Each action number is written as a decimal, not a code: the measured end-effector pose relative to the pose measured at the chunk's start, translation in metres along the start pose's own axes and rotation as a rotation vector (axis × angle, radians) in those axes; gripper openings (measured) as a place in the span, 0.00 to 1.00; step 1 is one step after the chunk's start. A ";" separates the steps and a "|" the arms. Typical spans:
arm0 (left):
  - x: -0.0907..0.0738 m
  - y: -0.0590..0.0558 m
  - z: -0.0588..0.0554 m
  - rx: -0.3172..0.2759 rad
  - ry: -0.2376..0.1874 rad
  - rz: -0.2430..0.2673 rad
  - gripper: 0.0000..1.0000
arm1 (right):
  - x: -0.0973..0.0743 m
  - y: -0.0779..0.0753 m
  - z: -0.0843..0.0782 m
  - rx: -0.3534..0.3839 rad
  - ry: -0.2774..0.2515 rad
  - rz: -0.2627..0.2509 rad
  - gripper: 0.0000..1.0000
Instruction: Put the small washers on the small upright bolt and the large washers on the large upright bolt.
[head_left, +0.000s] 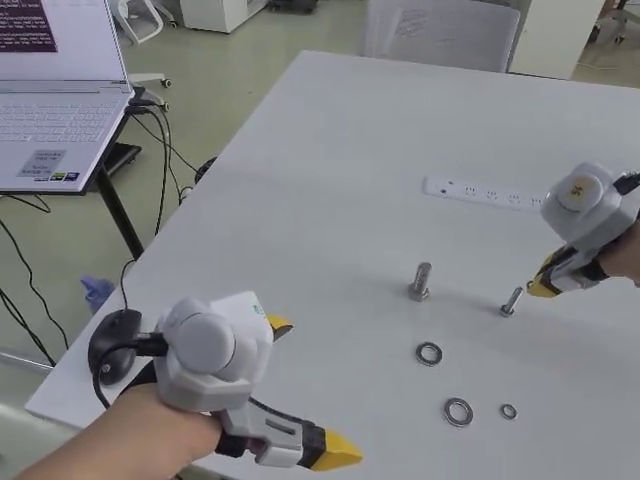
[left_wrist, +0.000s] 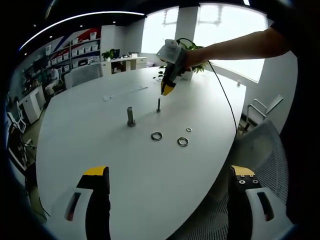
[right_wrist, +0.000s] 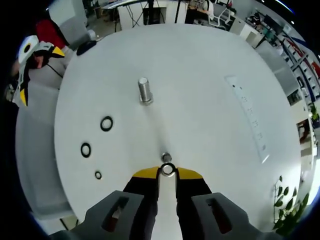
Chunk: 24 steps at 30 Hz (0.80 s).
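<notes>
Quick status from my side. My right gripper (right_wrist: 168, 173) has its fingers (right_wrist: 146, 174) clenched on a small washer (right_wrist: 168, 169), pinched right at the yellow tips. It hangs just short of the top of the small upright bolt (right_wrist: 166, 158) (from my own camera they look nearly touching, but I honestly can't tell if they are). In the head view that gripper sits up and to the right of the bolt, with the tips angled down toward it.

My left gripper (left_wrist: 168, 172) is idle: the fingers are spread wide with nothing between them, hovering over the near edge of the white counter (head_left: 330, 180), well apart from all the hardware.

The large upright bolt (head_left: 421, 281) stands head-down on the counter, to the left of the small one. Three loose rings lie flat nearer to me. One large washer (head_left: 429, 353) is just in front of the large bolt, and a second large washer (head_left: 458, 411) is closer still. The other small washer (head_left: 508, 411) lies near that one, on its right.

A white power strip (head_left: 485, 193) lies farther back on the counter. A laptop (head_left: 50, 90) sits open on a stand off the counter's left side.
</notes>
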<state>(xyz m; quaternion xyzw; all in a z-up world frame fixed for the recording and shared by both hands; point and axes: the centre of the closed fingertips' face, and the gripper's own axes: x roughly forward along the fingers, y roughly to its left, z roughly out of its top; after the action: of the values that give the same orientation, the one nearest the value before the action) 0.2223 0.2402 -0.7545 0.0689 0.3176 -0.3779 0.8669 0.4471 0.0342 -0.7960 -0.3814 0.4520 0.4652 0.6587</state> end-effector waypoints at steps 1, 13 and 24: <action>0.000 0.000 -0.001 -0.001 0.003 -0.001 0.99 | 0.002 -0.001 0.001 -0.001 -0.001 0.000 0.12; -0.002 0.005 -0.007 -0.002 0.029 -0.002 0.95 | 0.015 -0.002 0.005 -0.014 0.015 0.015 0.12; -0.003 0.006 -0.005 0.010 0.033 -0.003 0.95 | 0.021 -0.004 0.003 -0.012 0.024 0.019 0.12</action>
<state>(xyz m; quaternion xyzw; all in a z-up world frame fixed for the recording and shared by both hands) 0.2224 0.2480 -0.7572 0.0789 0.3300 -0.3795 0.8607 0.4547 0.0415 -0.8151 -0.3865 0.4607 0.4696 0.6464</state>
